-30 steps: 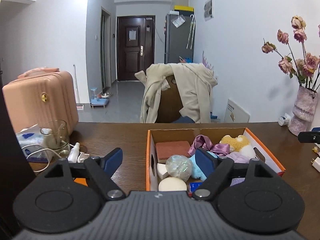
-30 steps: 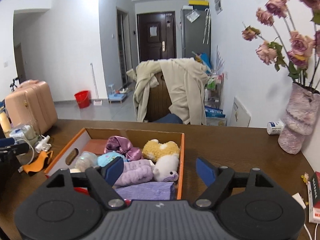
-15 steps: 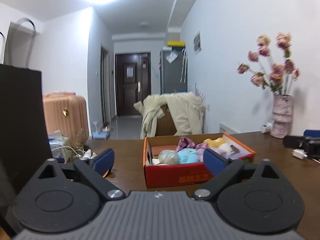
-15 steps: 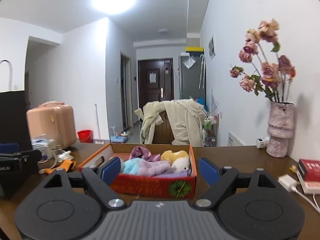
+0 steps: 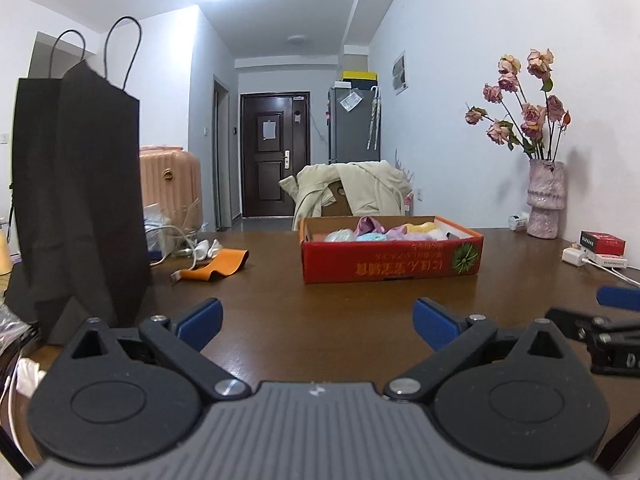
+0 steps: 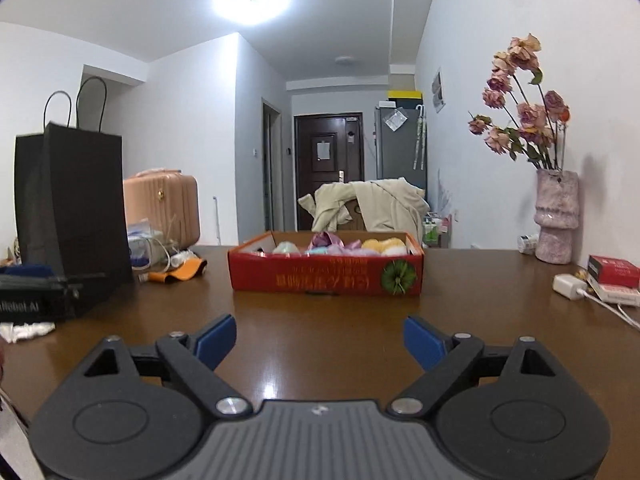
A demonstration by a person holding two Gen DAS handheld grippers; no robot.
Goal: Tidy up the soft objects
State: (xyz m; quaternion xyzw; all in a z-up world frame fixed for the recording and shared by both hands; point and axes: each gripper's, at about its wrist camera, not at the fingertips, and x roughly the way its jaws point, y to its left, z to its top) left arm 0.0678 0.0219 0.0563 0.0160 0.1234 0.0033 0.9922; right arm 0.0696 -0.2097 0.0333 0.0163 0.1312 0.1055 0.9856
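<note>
A red and orange cardboard box [image 5: 390,265] [image 6: 326,278] sits on the brown table [image 5: 320,320] [image 6: 320,344], well ahead of both grippers. Several soft things fill it: a purple cloth [image 5: 370,225] [image 6: 328,239], a yellow plush [image 5: 420,227] [image 6: 382,245], a light blue ball [image 5: 370,236]. My left gripper [image 5: 318,322] is open and empty, low over the table. My right gripper [image 6: 320,340] is open and empty too; it also shows at the right edge of the left wrist view [image 5: 600,320].
A tall black paper bag [image 5: 76,196] [image 6: 72,216] stands at the left. An orange cloth [image 5: 216,266] and cables lie beside it. A pink suitcase [image 5: 170,184], a vase of dried roses [image 5: 544,204] [image 6: 558,216], a red box [image 6: 612,270] and a white charger [image 6: 570,282] ring the table.
Both grippers have pulled back from over the box and dropped low to the table. The box now stands farther ahead. Both stayed open.
</note>
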